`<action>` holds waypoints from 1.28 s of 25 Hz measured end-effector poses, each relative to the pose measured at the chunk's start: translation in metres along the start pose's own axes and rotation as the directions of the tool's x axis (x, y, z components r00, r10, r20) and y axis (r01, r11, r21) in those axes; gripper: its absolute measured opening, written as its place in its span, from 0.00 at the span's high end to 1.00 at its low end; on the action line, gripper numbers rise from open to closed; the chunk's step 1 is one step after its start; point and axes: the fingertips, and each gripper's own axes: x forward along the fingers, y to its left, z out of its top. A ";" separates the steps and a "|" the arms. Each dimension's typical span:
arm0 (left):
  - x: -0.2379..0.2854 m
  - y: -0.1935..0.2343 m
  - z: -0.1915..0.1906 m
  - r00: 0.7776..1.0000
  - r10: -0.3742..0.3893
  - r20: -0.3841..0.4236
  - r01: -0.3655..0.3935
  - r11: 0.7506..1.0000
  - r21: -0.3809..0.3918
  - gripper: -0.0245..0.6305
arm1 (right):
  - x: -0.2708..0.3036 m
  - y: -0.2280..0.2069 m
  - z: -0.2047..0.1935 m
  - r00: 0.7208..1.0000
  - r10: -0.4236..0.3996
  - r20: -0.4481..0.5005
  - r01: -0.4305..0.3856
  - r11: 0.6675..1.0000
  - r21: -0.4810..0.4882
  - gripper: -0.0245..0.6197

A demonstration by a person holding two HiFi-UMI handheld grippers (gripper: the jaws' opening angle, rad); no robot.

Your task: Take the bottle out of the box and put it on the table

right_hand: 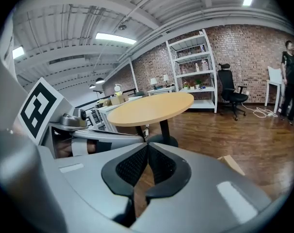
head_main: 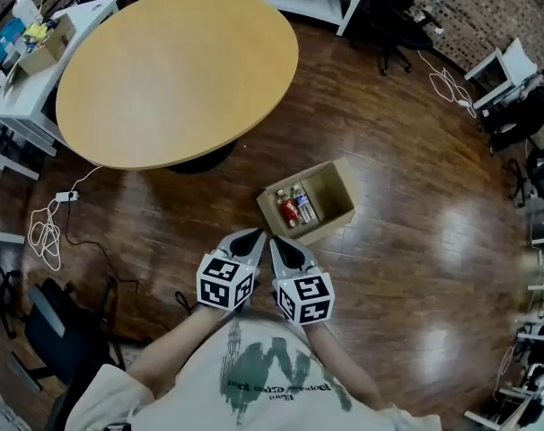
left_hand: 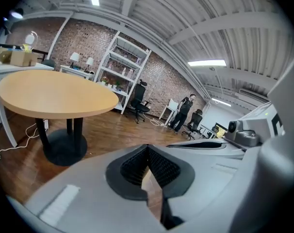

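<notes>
Left tool [head_main: 258,234] and right tool [head_main: 275,241] sit side by side low in the head view, tips nearly touching each other, both pointing toward the box [head_main: 337,193]. Both tools are fully narrow: the jaws are pressed together with nothing between them, which is clear in the left gripper view and the right gripper view. The box sits open on the wood floor [head_main: 407,241], just past the tool tips. Bottles [head_main: 296,207] lie inside it at the end nearer the tools, one of them red. Round tabletop [head_main: 178,65] stands beyond the box, apart from it. Neither tool touches the box or the bottles.
</notes>
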 end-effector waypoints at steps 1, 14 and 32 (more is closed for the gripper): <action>0.001 0.006 0.004 1.000 -0.002 0.002 0.002 1.000 -0.003 0.96 | 0.006 0.000 0.004 1.000 -0.004 -0.001 0.004 1.000 -0.004 0.96; 0.026 0.035 0.019 0.999 -0.023 -0.041 0.023 1.000 -0.012 0.96 | 0.040 -0.032 0.021 0.998 -0.062 0.016 0.062 0.998 0.011 0.93; 0.182 0.045 0.020 0.979 0.009 -0.203 -0.011 1.000 -0.007 0.96 | 0.128 -0.175 0.006 0.997 -0.044 -0.066 0.049 0.996 0.080 0.90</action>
